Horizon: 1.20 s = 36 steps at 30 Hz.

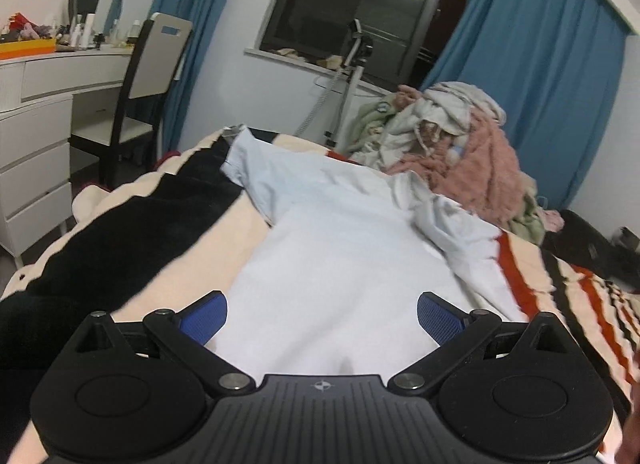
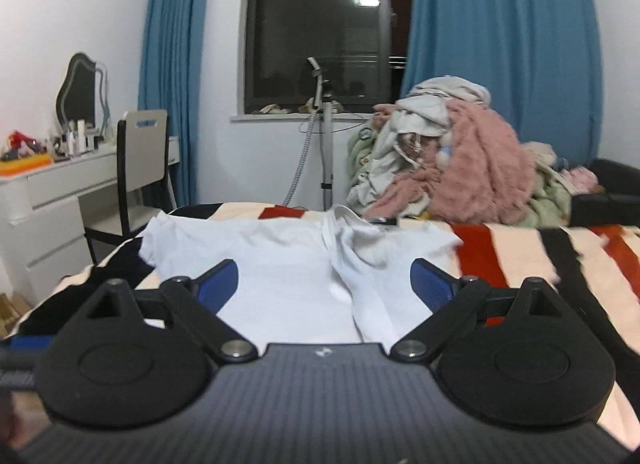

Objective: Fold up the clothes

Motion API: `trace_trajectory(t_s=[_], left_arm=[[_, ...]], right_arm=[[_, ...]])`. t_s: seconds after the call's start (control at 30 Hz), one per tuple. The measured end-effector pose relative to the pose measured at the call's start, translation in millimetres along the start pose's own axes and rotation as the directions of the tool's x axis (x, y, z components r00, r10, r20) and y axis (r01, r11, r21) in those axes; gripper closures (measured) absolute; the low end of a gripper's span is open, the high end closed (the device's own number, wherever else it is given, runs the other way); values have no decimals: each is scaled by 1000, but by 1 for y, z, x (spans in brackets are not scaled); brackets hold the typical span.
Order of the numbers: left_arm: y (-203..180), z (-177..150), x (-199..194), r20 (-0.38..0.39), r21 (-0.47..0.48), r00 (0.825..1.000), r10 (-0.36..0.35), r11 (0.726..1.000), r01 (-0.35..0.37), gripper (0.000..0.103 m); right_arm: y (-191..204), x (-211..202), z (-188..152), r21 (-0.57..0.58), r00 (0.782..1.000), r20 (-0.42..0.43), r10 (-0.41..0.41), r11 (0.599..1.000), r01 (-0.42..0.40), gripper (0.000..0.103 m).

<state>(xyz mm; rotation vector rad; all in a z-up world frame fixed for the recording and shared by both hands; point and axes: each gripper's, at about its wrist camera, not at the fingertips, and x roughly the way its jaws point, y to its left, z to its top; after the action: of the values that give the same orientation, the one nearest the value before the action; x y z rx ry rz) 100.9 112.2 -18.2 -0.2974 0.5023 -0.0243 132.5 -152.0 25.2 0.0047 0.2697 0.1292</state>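
A pale blue-white shirt (image 1: 340, 240) lies spread on a striped blanket (image 1: 160, 232), one sleeve out to the far left, the right side bunched and folded inward. My left gripper (image 1: 322, 318) is open, its blue pads just above the shirt's near part. In the right wrist view the same shirt (image 2: 276, 264) lies ahead, its right part folded over the middle. My right gripper (image 2: 324, 284) is open over the shirt's near edge and holds nothing.
A heap of unfolded clothes (image 2: 460, 160) sits at the far right of the bed. A garment steamer stand (image 2: 326, 144) stands by the window. A chair (image 2: 140, 168) and a white dressing table (image 2: 48, 200) are on the left. Blue curtains hang behind.
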Motion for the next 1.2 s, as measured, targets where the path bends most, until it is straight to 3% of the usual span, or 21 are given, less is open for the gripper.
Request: trace_trajectory(t_s=[0.17,0.4,0.6,0.93,1.0,1.1,1.2], left_arm=[[-22,-10,-52,17,35,1000,-24,999,23,1],[-56,-33,-106,40,107,997,-62,993,58,1],[-77,-56,-107,1,183,998,-70,981,69,2],[-80,-65,-85,-31,214,999,-45,976,51,2],[-83,-69,-84,-49,218,997,-65,973,74,2],[-99,-80,-83,-106,257,984,-141,952,164,5],[-129,-91,-80,-185,304,957,-222,914,270,10]], right_arm=[[-8,-67,-25,26,1000,-3,-27,999,27,9],[-5,-122,-52,23,999,21,-42,999,41,9],[-12,-126,-55,62,999,18,-43,997,41,9],[-47,-133,-47,166,995,28,-100,982,94,9],[-58,-138,-41,191,994,40,-103,977,93,9],[-88,-151,-32,267,991,76,-111,960,87,9],[-126,-164,-27,343,983,115,-145,934,98,9]])
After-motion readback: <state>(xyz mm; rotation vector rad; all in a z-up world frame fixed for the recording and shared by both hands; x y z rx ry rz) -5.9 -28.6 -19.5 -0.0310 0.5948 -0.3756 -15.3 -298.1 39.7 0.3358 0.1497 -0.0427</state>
